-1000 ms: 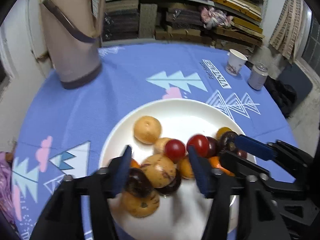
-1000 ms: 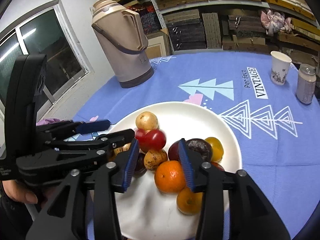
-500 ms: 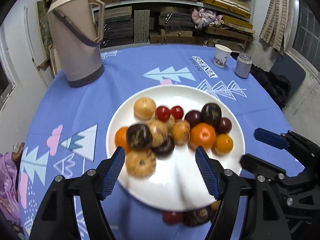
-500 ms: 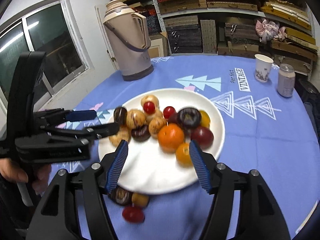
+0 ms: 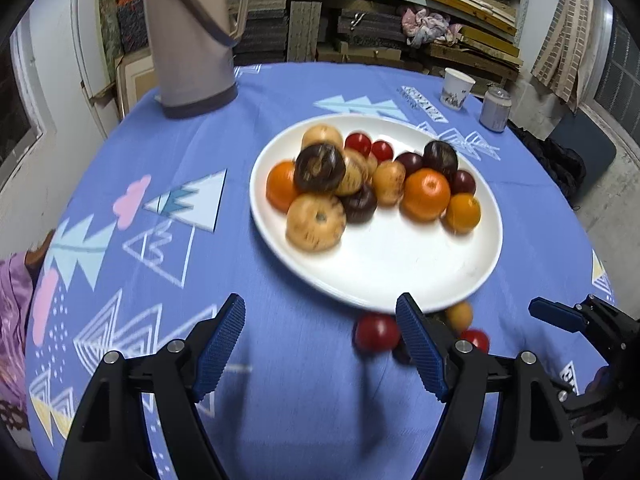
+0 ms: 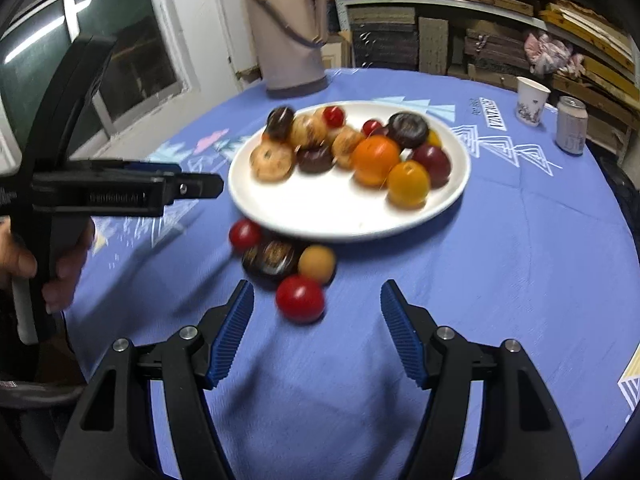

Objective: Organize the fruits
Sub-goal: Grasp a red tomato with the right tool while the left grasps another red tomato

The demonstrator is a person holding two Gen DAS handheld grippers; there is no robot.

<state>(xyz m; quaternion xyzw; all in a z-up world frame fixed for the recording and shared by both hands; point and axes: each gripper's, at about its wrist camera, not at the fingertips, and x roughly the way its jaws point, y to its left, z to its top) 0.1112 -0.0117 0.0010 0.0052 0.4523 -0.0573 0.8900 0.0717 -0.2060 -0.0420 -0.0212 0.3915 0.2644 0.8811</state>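
- Left gripper (image 5: pixel 320 346), black frame with blue ribbed pads: jaws opening, nothing between them, poised over bare blue patterned tablecloth (image 5: pixel 168 152) short of the plate.
- Right gripper (image 6: pixel 316 332), same build: jaws apart and empty; red cherry tomato (image 6: pixel 300 298) just ahead of the gap, toward the left pad.
- White round ceramic plate (image 6: pixel 344 216), table centre: heaped with oranges, dark purple and speckled tan fruits, small red ones; near half bare.
- Loose fruit off the plate at its 6 to 7 o'clock rim: second red tomato (image 6: pixel 245 234), dark speckled passion fruit (image 6: pixel 272 260), small tan round fruit (image 6: pixel 317 264), clustered and seemingly touching.
- Probable step: picking up strays, nearest tomato first.
- Advised: centre the right jaws on the tomato, close gently; smooth round skin, likely to roll or squirt out sideways.
- Advised: approach from 6 o'clock, avoiding a nudge to the cluster.
- Advised: set down on the plate's bare near half, away from the heap.
- Tan thermos jug (image 6: pixel 288 28) at 11 o'clock, paper cup (image 6: pixel 531 101) and drink can (image 6: pixel 571 125) at 2 o'clock: well apart, no obstacle.
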